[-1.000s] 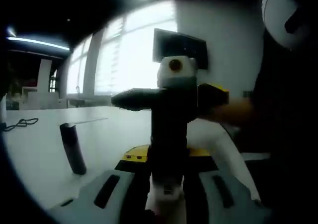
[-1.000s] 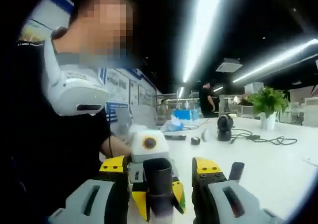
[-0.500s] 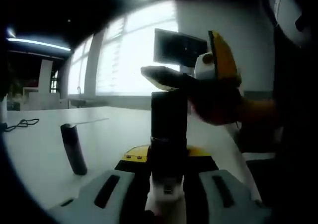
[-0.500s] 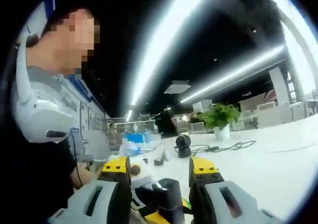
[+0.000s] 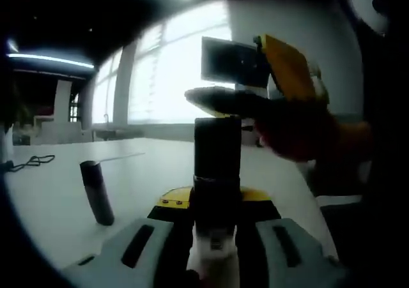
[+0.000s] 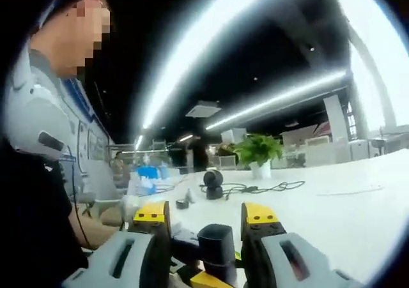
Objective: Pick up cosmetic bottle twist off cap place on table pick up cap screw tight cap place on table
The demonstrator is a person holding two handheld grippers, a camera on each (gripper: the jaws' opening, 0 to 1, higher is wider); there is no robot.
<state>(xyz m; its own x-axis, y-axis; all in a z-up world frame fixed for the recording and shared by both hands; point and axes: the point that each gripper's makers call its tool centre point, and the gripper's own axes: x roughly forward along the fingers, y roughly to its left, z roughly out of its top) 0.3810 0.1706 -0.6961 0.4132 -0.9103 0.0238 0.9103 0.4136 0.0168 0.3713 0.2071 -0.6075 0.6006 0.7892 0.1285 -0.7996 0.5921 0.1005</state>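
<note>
My left gripper (image 5: 214, 202) is shut on a dark cosmetic bottle (image 5: 216, 189) and holds it upright above the white table (image 5: 51, 198). The bottle's black cap (image 5: 217, 144) is on top. From the right, my right gripper (image 5: 249, 106) reaches in at cap height, one dark finger lying across the cap's top and a hand behind it. In the right gripper view the same cap (image 6: 217, 246) sits between the yellow-tipped jaws of my right gripper (image 6: 206, 227), which looks shut on it. Below the cap shows a yellow part of the left gripper (image 6: 204, 280).
A second black tube (image 5: 97, 192) stands on the table to the left, with a cable (image 5: 29, 163) beyond it. Farther off on the table are a round black device (image 6: 213, 182), a cable (image 6: 268, 187) and a potted plant (image 6: 259, 154). A person (image 6: 38, 141) is close by.
The right gripper has rolled around the cap, from lying level across the bottle to standing on edge. The left gripper and bottle have stayed still.
</note>
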